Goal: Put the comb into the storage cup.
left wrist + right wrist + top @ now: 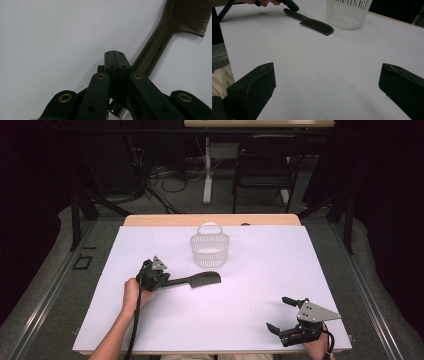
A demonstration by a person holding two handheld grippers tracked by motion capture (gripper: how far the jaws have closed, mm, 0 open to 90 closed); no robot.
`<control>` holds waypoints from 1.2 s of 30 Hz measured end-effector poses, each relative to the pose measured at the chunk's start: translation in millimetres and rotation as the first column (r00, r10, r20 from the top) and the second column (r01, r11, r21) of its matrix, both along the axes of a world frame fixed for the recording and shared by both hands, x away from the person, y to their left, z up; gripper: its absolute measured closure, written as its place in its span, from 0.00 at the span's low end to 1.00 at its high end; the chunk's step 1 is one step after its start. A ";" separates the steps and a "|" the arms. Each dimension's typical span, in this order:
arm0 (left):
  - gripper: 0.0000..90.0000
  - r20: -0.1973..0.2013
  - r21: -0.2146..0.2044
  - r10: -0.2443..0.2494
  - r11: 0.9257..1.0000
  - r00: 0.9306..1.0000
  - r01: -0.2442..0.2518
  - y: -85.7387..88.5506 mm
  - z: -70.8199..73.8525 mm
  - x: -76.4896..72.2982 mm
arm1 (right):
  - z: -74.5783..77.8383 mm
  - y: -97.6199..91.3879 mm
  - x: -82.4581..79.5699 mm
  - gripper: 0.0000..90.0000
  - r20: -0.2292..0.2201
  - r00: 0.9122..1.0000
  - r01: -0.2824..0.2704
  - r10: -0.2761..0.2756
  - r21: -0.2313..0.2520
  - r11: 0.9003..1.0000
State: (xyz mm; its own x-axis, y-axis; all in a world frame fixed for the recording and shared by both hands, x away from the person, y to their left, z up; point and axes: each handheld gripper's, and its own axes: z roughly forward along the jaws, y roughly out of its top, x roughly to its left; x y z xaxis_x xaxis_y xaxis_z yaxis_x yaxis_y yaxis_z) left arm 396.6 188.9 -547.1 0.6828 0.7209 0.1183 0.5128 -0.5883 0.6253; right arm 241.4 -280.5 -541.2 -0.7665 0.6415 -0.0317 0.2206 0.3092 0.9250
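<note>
A dark comb (200,280) (155,47) (312,23) lies flat on the white sheet, teeth end toward the basket. My left gripper (162,281) (114,53) sits at the end of the comb's handle; its jaws are pressed together with only a seam between them. The handle runs out from beside and under them, and I cannot tell whether they touch it. A white slotted basket (210,251) (348,12) with a loop handle stands upright just beyond the comb. My right gripper (277,313) (327,82) rests near the front right of the sheet, open with nothing between its fingers.
The white sheet (260,270) covers most of the wooden table (150,220). Past the table's far edge stand a black chair (265,165) and a table leg (207,170), with cables on the floor. My left gripper (292,5) and its cable appear at the right gripper view's top left.
</note>
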 end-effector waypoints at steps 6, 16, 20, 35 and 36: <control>1.00 0.003 -0.001 -0.006 1.000 1.000 0.006 0.6 0.8 -1.4 | -0.7 0.0 0.6 0.01 -0.009 1.000 0.000 0.000 0.000 1.000; 1.00 0.000 0.004 -0.022 1.000 1.000 0.022 -0.4 1.5 -2.7 | -0.4 -0.4 0.3 0.01 -0.007 1.000 -0.001 0.001 -0.003 1.000; 1.00 -0.001 0.009 -0.025 1.000 1.000 0.025 -0.8 1.5 -2.9 | -0.3 -0.3 0.2 0.01 -0.006 1.000 -0.002 0.002 -0.003 1.000; 0.94 0.011 0.007 -0.021 1.000 1.000 0.021 -0.8 2.8 -4.3 | -0.4 0.0 0.2 0.01 -0.006 1.000 -0.001 0.001 -0.003 1.000; 0.92 0.017 0.013 -0.023 1.000 1.000 0.022 -0.5 4.0 -4.3 | -0.4 0.1 0.1 0.01 -0.005 1.000 -0.002 0.002 -0.003 1.000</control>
